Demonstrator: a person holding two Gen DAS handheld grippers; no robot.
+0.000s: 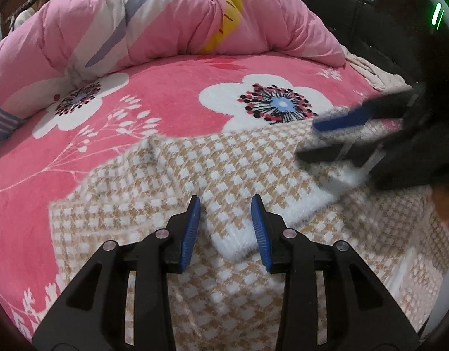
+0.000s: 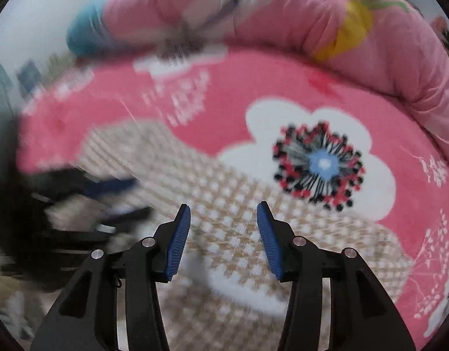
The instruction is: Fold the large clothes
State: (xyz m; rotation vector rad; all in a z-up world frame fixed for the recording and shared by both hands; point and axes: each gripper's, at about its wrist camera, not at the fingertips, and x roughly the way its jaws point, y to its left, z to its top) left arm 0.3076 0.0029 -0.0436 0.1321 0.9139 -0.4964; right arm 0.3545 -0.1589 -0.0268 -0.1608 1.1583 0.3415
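Observation:
A tan and white houndstooth knit garment (image 1: pixel 195 175) lies spread on the bed, with a white ribbed band (image 1: pixel 233 242) folded across it. My left gripper (image 1: pixel 225 201) hangs just above that band, open, its blue pads clear of the cloth. In the left wrist view my right gripper (image 1: pixel 318 139) shows blurred at the right, low over the garment's far edge. The right wrist view shows my right gripper (image 2: pixel 223 207) open over the garment (image 2: pixel 218 187), nothing gripped, with a white band (image 2: pixel 242 289) below it. The left gripper (image 2: pixel 133 199) is a dark blur at the left there.
A pink fleece blanket (image 1: pixel 165 99) with white flowers covers the bed. A rolled pink quilt (image 1: pixel 165 23) lies along the far side. A black padded headboard (image 1: pixel 341 0) stands at the back right, a pale cloth (image 1: pixel 367 70) in front of it. Striped fabric (image 1: pixel 2 117) pokes in at the left.

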